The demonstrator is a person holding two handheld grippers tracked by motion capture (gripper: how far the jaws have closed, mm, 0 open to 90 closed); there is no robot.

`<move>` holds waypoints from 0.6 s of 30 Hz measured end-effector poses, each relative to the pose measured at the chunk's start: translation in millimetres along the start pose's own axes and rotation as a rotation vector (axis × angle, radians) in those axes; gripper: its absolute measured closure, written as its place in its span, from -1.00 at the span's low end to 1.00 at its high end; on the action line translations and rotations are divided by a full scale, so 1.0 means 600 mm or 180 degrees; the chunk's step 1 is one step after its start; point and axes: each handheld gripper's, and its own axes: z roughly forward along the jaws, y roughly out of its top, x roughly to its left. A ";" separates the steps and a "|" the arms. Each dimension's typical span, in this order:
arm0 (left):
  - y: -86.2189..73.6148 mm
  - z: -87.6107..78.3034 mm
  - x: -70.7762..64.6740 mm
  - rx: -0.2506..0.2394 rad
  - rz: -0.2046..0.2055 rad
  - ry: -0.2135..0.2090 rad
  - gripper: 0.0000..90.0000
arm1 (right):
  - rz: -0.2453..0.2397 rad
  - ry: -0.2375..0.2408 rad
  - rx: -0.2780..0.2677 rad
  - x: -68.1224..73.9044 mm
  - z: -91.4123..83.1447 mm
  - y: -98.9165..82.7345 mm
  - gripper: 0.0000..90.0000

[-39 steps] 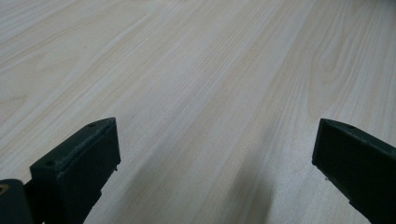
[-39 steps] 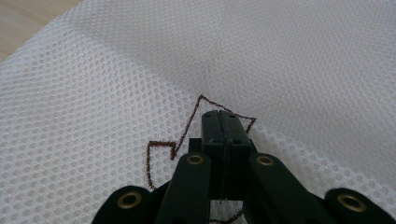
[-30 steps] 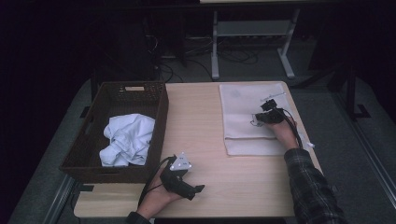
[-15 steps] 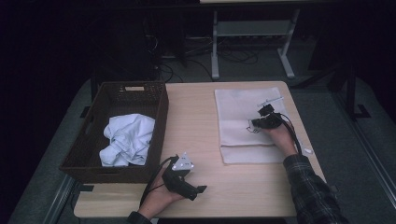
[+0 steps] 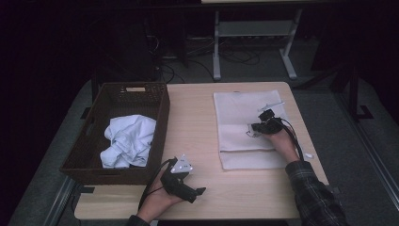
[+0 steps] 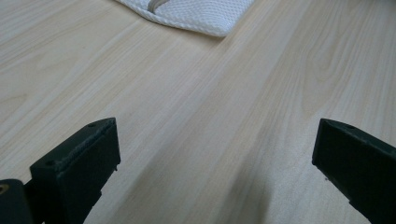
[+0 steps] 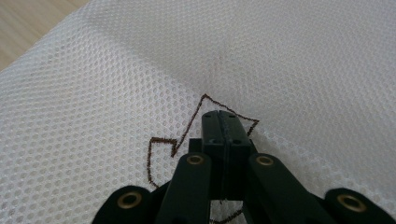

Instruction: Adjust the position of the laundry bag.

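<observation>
White mesh cloth (image 7: pixel 289 60) bears a brown outline (image 7: pixel 161 144); black tongs (image 7: pixel 224 119).

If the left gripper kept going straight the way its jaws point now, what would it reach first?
Most likely the near corner of the white mesh bag. The left gripper stands open over bare table, with nothing between it and the bag; how far off the bag lies is hard to judge.

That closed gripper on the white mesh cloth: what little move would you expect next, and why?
Probably a short sweep along the white mesh cloth to flatten it. The right gripper is shut with its tips resting on the mesh beside a brown drawn outline; whether it pinches any mesh is unclear. The left gripper is open over the bare table, with more white cloth in the basket.
</observation>
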 end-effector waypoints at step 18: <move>-0.003 -0.003 0.004 -0.0027 -0.0026 0.0017 -0.99 | -0.0218 0.0146 0.0104 0.052 -0.001 0.001 0.99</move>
